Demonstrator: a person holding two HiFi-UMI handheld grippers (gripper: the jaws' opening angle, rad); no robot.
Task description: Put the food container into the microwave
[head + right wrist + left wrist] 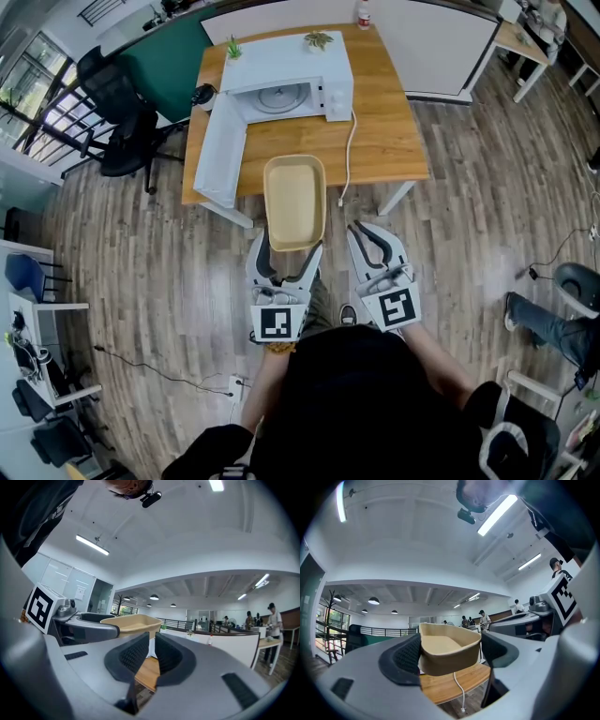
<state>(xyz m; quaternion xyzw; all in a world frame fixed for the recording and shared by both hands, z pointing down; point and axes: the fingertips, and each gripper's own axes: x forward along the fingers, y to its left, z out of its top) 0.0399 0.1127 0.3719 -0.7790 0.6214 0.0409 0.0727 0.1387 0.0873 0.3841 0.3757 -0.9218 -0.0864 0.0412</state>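
The left hand-held gripper (291, 251) pinches the near end of the shallow beige oblong food container (294, 195), held above the floor at the wooden worktop's (386, 127) front edge, before the open-doored white microwave (286, 77); the right hand-held gripper (367, 234) is pressed together, empty

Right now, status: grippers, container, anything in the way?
Left gripper shut on food container, short of microwave. Right gripper shut, empty. Door open; cable lies right of the path.
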